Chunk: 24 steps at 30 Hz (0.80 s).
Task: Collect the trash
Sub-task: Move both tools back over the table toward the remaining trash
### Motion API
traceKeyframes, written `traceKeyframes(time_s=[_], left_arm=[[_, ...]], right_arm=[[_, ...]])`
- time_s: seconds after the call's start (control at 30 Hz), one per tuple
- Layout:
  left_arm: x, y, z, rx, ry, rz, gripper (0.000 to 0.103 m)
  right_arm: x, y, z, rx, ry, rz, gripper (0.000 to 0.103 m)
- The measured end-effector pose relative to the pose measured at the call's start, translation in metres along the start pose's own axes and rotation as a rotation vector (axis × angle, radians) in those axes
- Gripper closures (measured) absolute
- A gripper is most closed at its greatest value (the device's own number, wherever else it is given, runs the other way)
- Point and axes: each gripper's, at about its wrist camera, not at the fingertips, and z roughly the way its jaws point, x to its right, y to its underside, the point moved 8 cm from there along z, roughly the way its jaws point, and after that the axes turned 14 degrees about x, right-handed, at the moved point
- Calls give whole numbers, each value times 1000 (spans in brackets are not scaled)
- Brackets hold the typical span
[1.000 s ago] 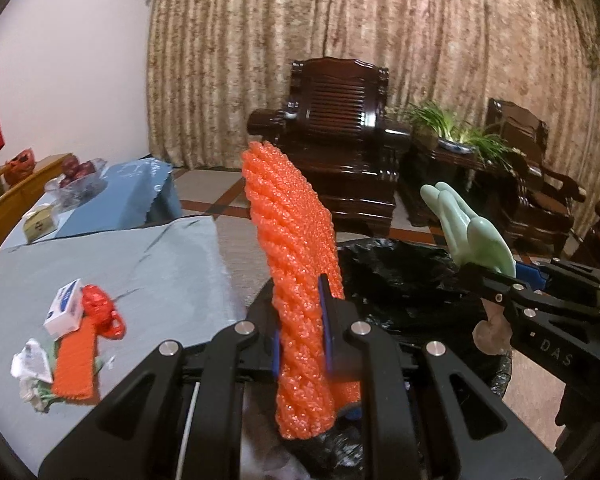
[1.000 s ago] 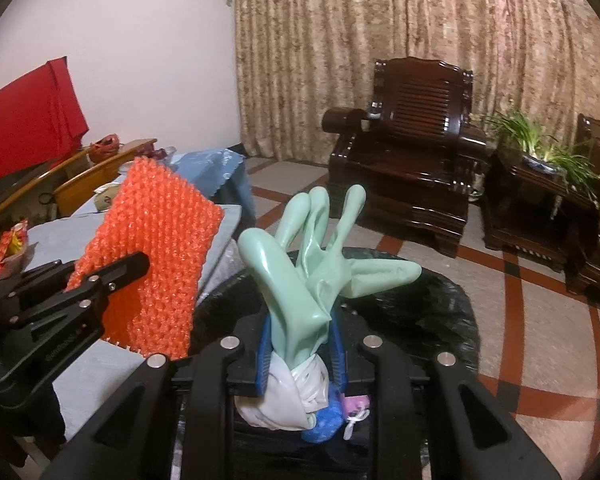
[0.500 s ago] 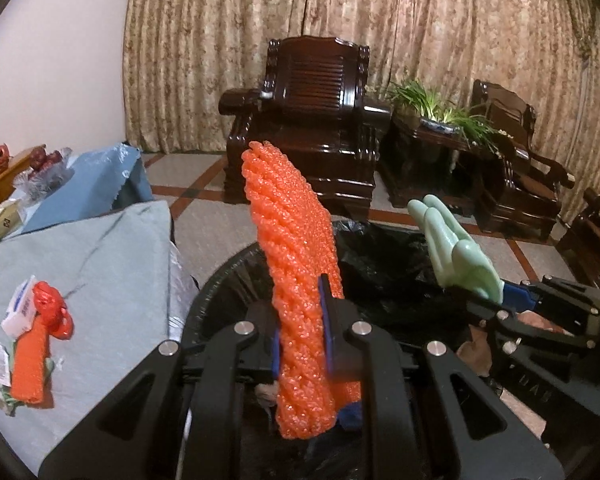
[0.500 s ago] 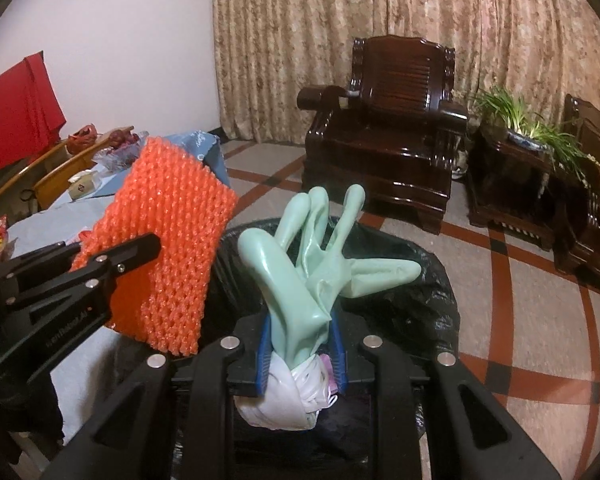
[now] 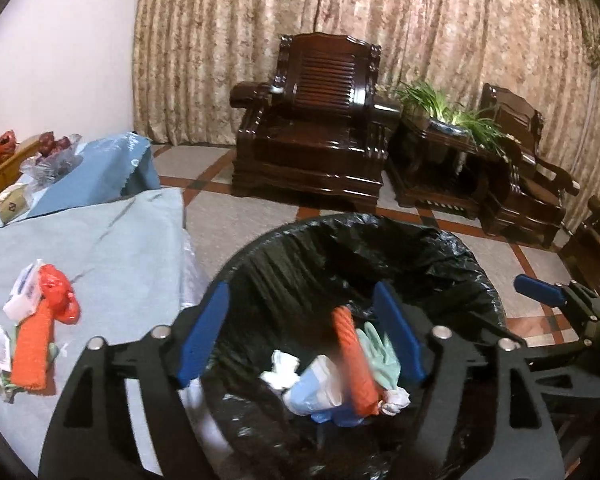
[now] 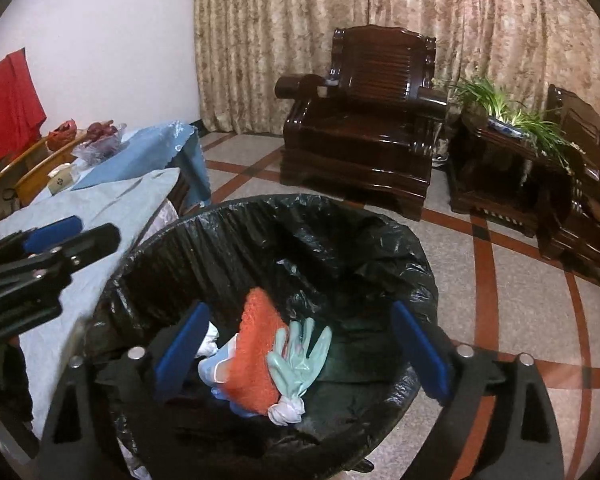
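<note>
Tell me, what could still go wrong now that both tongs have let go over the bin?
1. The orange net and green glove look caught mid-fall; the net is blurred in the left view, so either may settle differently than it looks.
2. More trash lies on the table, so collecting isn't finished.
3. The open left tongs and right tongs hang close together over the bin and might collide.

Setting: home living room | far wall: floor-length patterned curtains (image 6: 380, 20) | far centre: carved dark-wood armchair (image 6: 364, 120) | far right: potted green plant (image 6: 512, 116) on dark side table, second armchair (image 5: 520, 160) | floor: tiled with red bands (image 6: 484, 280) | near left: cloth-covered tabletop (image 5: 132, 248) | near centre: bag-lined trash bin (image 6: 340, 240)
</note>
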Motion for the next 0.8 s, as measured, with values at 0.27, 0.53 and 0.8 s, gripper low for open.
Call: traceKeyframes(time_s=[0.27,0.53,0.8], left_arm=[[-37,-13,-33,51,-76,-10,13],[-92,-12,-72,75,-177,-40,10],[-144,1,-105,76,-278,-50,10]], right_arm=[[-21,-18,-8,47,-30,-10,6],[-63,-25,-9,56,-86,-39,6],[-117,-24,-7,61,-155,-85,6]])
